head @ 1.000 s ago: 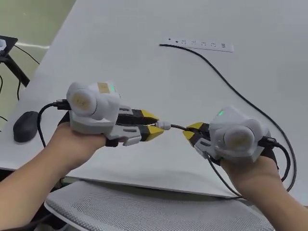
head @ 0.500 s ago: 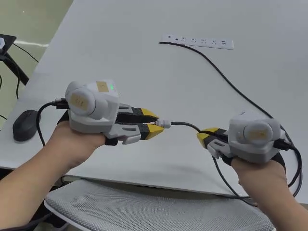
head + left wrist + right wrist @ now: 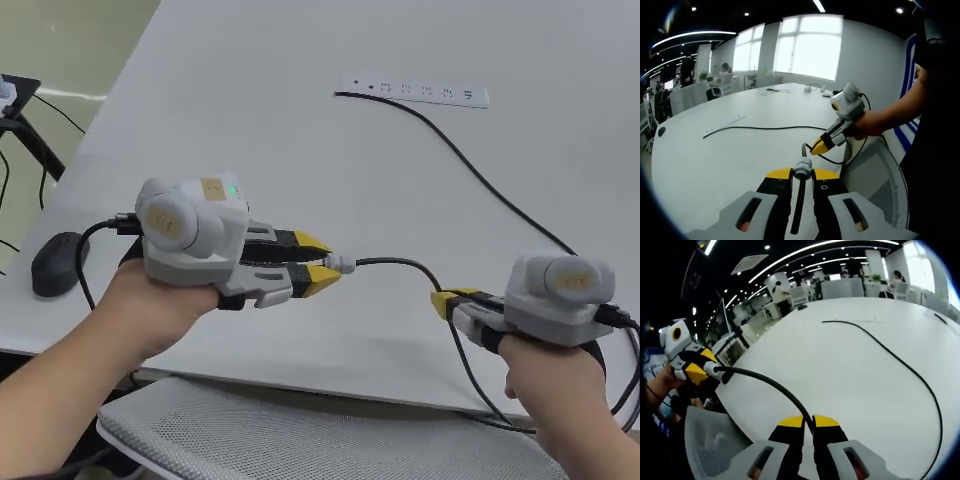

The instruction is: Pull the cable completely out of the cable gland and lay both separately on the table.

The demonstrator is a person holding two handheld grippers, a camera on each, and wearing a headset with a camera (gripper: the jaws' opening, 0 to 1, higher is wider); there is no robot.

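Observation:
My left gripper is shut on the small white cable gland, which pokes out past its yellow tips. The gland sits right between the jaws in the left gripper view. A black cable runs out of the gland and arcs rightwards into my right gripper, which is shut on it a hand's width away. In the right gripper view the cable leads from between the yellow tips back to the gland and the left gripper. Both are held above the white table near its front edge.
A white power strip lies at the far side, and its black cord trails across the table towards the right gripper's side. A dark mouse rests at the left edge. A mesh chair back is below the table edge.
The right gripper has moved right and slightly down, away from the left one, with the cable in it. More cable now spans between them. The left gripper has stayed put.

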